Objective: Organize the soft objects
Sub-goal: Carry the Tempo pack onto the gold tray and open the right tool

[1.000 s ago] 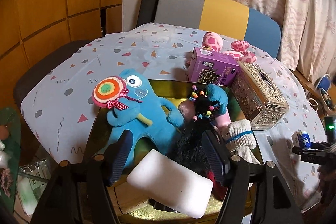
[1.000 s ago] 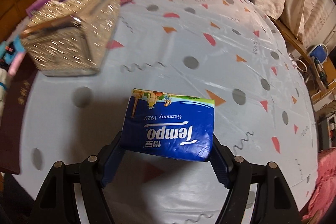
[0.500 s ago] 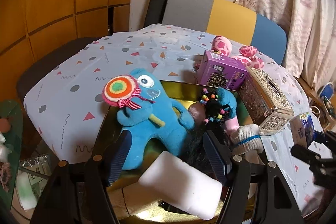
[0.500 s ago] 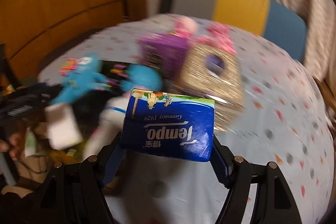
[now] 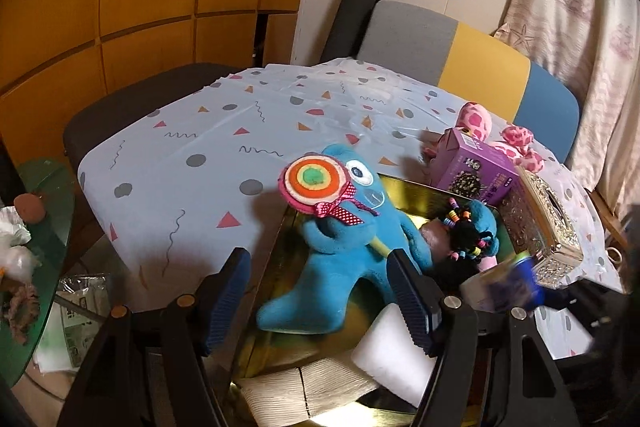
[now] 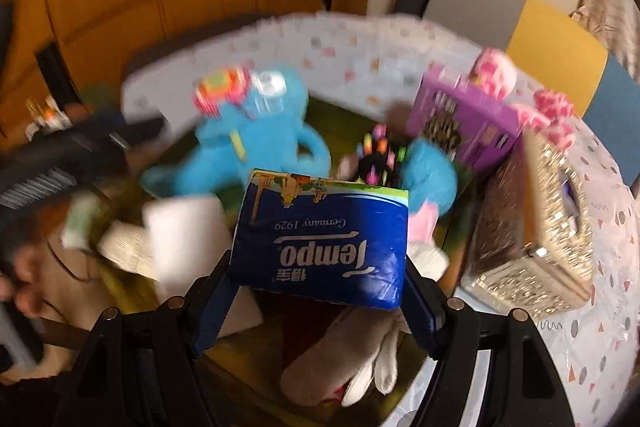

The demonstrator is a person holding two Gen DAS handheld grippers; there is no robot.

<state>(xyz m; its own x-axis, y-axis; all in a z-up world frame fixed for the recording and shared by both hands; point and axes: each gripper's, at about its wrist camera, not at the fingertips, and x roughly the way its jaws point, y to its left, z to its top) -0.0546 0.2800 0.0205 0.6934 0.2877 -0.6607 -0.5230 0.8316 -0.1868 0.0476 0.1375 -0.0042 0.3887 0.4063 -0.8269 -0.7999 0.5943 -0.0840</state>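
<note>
Right wrist: right gripper [image 6: 318,277] pinching tissue pack [image 6: 322,241], carrying it over gold tray [image 5: 412,193], near the toys; left gripper [image 5: 320,291] spread, empty. Next, lowering and releasing inside.

Blue tissue pack [image 6: 320,243], seen upside down in the right wrist view: brand name "Tempo" in white, with "Germany 1929" in smaller white type and two Chinese characters beside the brand name. Print on the purple box [image 5: 476,171] is illegible.
</note>
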